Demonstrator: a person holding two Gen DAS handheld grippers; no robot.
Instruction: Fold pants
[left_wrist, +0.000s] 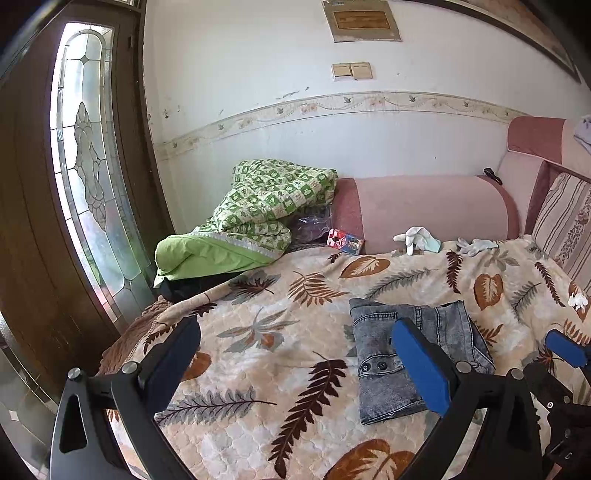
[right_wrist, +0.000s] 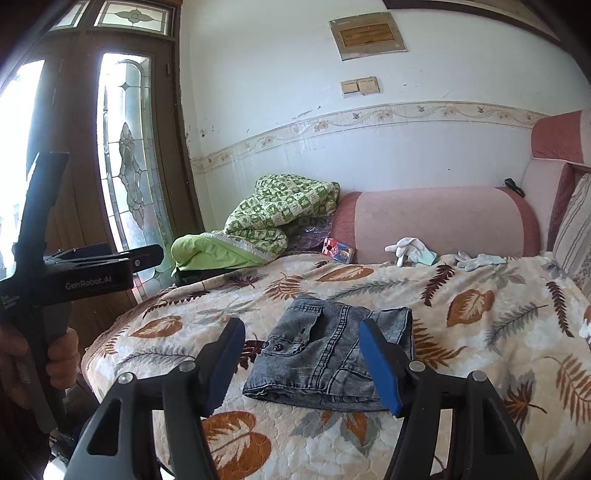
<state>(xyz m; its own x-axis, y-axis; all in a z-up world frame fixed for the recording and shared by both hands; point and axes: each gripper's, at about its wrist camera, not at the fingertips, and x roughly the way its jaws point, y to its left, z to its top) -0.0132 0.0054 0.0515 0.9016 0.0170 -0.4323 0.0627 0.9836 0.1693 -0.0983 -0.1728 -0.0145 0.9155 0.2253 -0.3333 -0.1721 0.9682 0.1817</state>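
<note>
Right gripper (right_wrist: 301, 352) nearest, fingers spread wide, grasping nothing, raised above the near edge of the folded pants (right_wrist: 332, 354). Pants lie as a compact denim bundle on the leaf-print bed cover (right_wrist: 498, 332), between its fingers in view. Left gripper (left_wrist: 295, 354) also released, empty, to the left; pants lie just right of its centre, behind its right finger. Green quilt (left_wrist: 258, 206) far left.

Daylight enters a leaded-glass door (right_wrist: 125, 155) beside a white wall (right_wrist: 280, 96) and pink sofa (right_wrist: 436, 221).
</note>
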